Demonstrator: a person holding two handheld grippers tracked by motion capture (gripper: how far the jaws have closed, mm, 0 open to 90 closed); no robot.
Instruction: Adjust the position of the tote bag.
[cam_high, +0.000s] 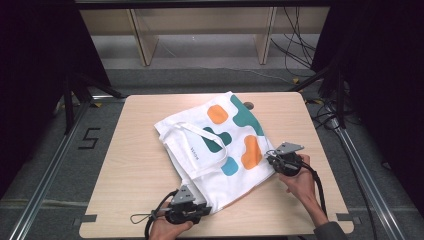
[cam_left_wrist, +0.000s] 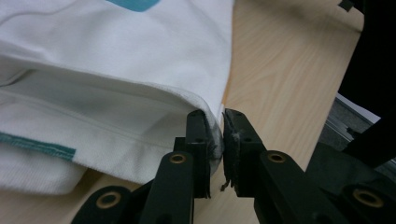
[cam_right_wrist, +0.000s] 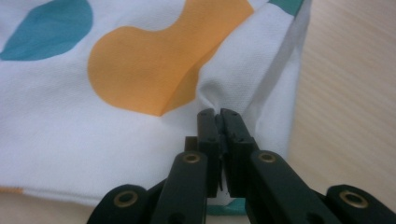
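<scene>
A white tote bag (cam_high: 215, 145) with orange and teal blotches lies spread on the wooden table (cam_high: 135, 165), its strap looped across the left half. My left gripper (cam_high: 200, 209) pinches the bag's near corner at the table's front edge; its jaws are shut on the white hem (cam_left_wrist: 205, 105). My right gripper (cam_high: 270, 159) bites the bag's right edge beside an orange patch (cam_high: 251, 151). In the right gripper view its jaws stand pressed together on a puckered fold of the bag (cam_right_wrist: 243, 79).
Bare wood lies to the left and right of the bag. The table's front edge (cam_high: 220, 234) runs just below my left hand. A small dark hole (cam_high: 248, 105) marks the tabletop behind the bag. Wooden shelf legs and cables stand on the floor beyond.
</scene>
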